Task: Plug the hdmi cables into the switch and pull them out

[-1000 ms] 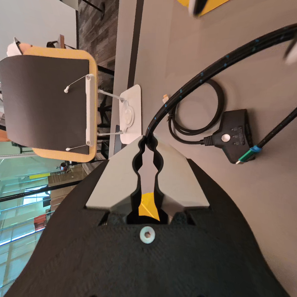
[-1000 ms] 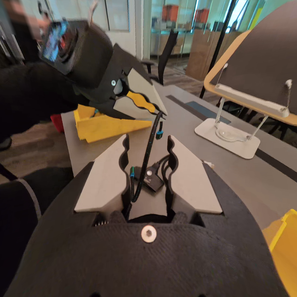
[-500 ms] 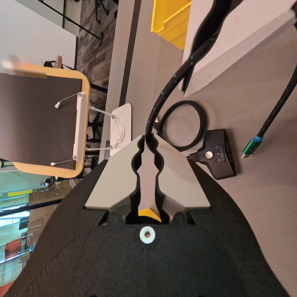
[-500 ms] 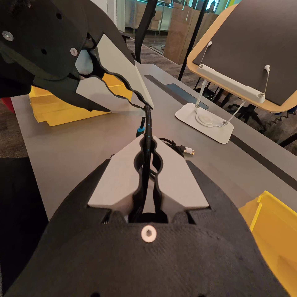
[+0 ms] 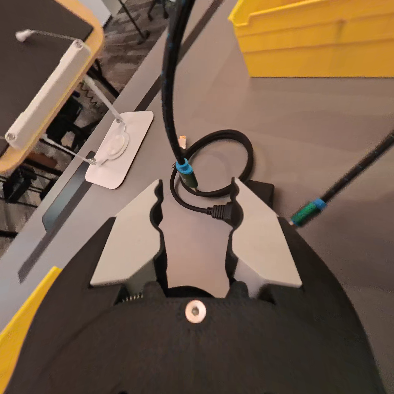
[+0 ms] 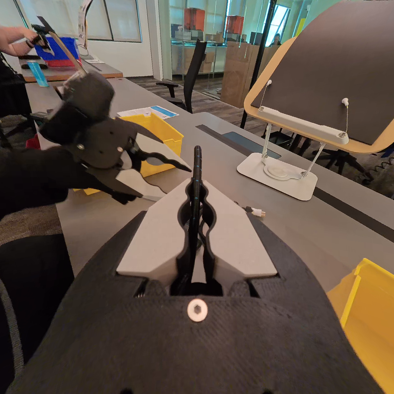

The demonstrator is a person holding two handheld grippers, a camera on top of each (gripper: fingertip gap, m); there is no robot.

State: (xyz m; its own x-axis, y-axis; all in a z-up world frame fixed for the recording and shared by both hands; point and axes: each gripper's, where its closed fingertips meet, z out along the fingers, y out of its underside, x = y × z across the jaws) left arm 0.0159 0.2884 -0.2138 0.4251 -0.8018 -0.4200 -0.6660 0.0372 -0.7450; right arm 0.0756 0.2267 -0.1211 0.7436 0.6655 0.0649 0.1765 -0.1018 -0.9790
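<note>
You have a grey surface (image 6: 319,234) with a dark strip (image 6: 351,211) running along its far edge. Near that edge stands a white stand (image 6: 277,177), its thin struts holding up a tilted dark board (image 6: 332,85) with a tan rim. A yellow bin (image 6: 162,136) sits toward the far left corner, with papers (image 6: 149,112) lying just beyond it. Another yellow bin (image 6: 371,315) sits at the near right edge. Past the surface, a black chair (image 6: 189,76) stands on the floor.
</note>
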